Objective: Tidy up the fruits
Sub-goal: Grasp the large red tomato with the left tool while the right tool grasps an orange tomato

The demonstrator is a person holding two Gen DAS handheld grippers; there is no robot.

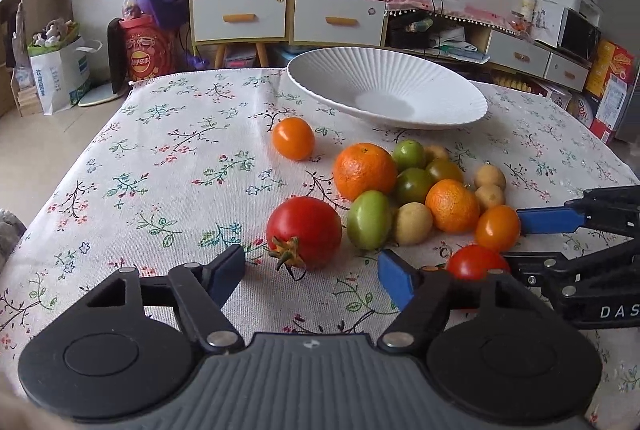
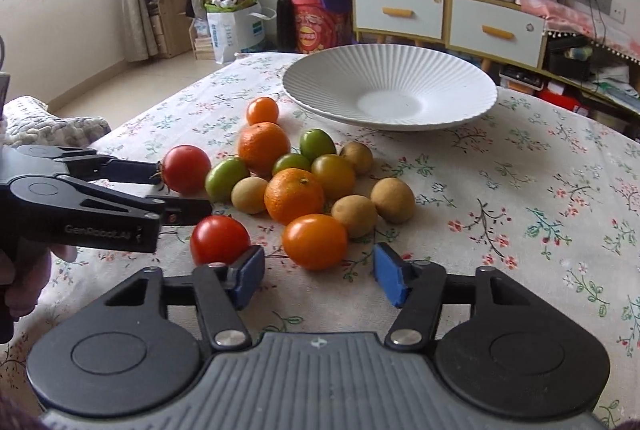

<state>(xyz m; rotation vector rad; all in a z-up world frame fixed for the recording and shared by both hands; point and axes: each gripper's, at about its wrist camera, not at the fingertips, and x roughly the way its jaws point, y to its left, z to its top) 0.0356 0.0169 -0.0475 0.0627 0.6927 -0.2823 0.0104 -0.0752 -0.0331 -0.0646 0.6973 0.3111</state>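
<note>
progress: nothing done yet; bowl [image 2: 390, 89] sitting empty at 12 o'clock | fruits [image 2: 294, 195] all waiting on cloth | left gripper [image 1: 312, 272] gaping around tomato [image 1: 304, 232]; right gripper [image 2: 320, 276] gaping too, gripping nothing

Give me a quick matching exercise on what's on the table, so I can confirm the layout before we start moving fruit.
Things:
1. ribbed bowl
2. stemmed tomato
3. biggest mandarin
4. lone orange tomato

Descriptions:
A. sits apart from the pile, on the bowl's side
B. red
C. white and empty
D. in the pile, beside green tomatoes

Pairs: 1-C, 2-B, 3-D, 4-A
</note>
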